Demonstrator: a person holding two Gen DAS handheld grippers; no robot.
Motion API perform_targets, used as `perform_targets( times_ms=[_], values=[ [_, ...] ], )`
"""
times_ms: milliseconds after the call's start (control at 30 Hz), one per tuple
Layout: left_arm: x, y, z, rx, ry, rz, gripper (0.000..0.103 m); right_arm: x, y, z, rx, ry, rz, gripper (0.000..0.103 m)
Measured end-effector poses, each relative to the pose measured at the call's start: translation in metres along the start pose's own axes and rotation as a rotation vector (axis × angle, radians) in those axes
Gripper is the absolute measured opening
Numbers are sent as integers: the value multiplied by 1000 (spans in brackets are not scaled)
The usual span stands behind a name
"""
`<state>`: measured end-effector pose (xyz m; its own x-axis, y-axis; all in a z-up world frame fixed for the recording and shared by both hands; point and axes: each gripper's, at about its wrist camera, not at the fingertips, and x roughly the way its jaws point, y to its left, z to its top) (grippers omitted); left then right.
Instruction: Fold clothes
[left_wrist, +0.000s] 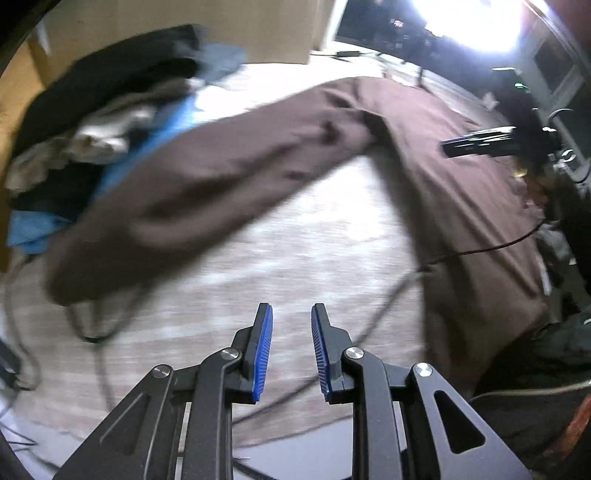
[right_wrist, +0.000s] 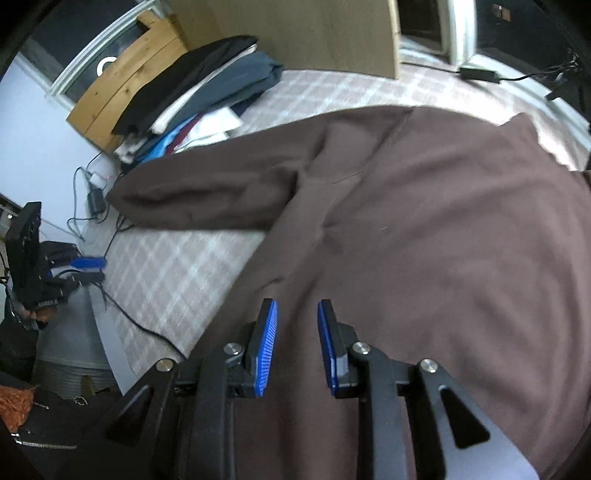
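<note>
On the pale checked bed cover lies a brown long-sleeved sweatshirt; left gripper and right gripper jaws stand slightly apart, empty.

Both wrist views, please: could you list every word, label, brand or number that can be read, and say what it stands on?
None can be read in either view.
Brown garment: no print or tag visible.
Pile of clothes: no legible labels.
Wooden headboard: a white ring-like mark shows beside it, no readable text.
Black device at the left edge: too small to read.
Left wrist view: blurred throughout.
</note>
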<state>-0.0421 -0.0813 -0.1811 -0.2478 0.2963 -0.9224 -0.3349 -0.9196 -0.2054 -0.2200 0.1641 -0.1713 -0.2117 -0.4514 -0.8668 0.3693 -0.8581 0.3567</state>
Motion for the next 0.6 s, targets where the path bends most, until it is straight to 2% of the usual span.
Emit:
perform_targets(
  times_ms=[100, 200, 300, 367, 467, 500, 600],
  values=[
    [-9, -14, -8, 18, 1, -11, 21, 22, 17, 4, -38, -23, 1, 23],
    [-53, -1, -21, -30, -48, 34, 23, 50, 32, 14, -44, -12, 74, 23],
    [-121, 41, -43, -164, -112, 181, 22, 64, 56, 17, -66, 25, 219, 23],
    [-161, 66, -59, -239, -135, 294, 23, 45, 66, 12, -103, 7, 292, 23],
    [-203, 90, -79, -283, -144, 438, 23, -7, 49, 6, -104, -54, 243, 23],
    [-208, 95, -82, -281, -144, 455, 25, -23, 38, 7, -86, -64, 216, 23],
    [-216, 111, -87, -267, -132, 520, 32, -68, 4, 15, -69, -64, 65, 23]
  ],
)
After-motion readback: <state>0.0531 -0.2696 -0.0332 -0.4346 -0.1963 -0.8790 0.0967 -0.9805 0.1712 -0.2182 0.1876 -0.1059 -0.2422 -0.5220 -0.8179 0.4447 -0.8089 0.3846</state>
